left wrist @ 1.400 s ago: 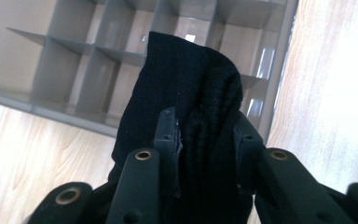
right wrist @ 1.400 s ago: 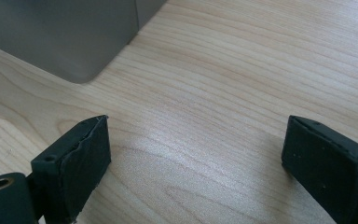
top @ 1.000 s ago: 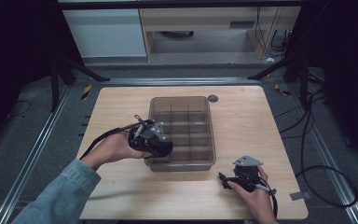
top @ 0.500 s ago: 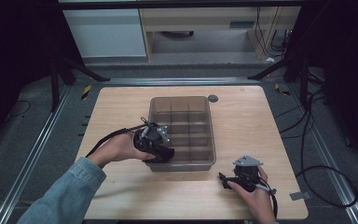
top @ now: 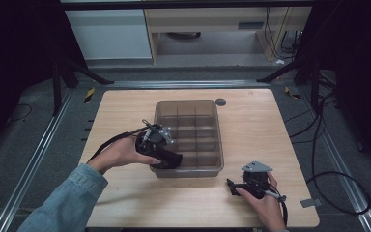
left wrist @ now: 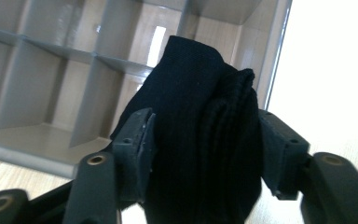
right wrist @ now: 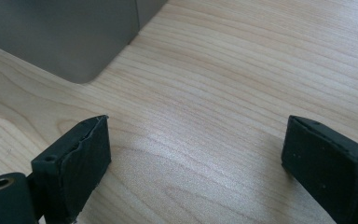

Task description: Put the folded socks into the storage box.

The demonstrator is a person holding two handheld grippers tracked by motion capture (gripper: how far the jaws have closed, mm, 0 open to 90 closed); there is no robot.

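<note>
A folded black sock is clamped between the jaws of my left gripper. In the high view that left gripper holds the black sock over the near-left corner of a grey divided bin. The bin's compartments lie just beyond the sock. My right gripper rests on the table near the front right, jaws wide apart with nothing between them. The bin's near corner sits ahead of it to the left.
The wooden table carries the bin in its middle. A small dark round disc lies just past the bin's far right corner. Cables trail off the table's right side. Metal rails flank the table.
My left gripper has moved slightly right and down with the sock, toward the bin's near-left corner. The right gripper has stayed put.
</note>
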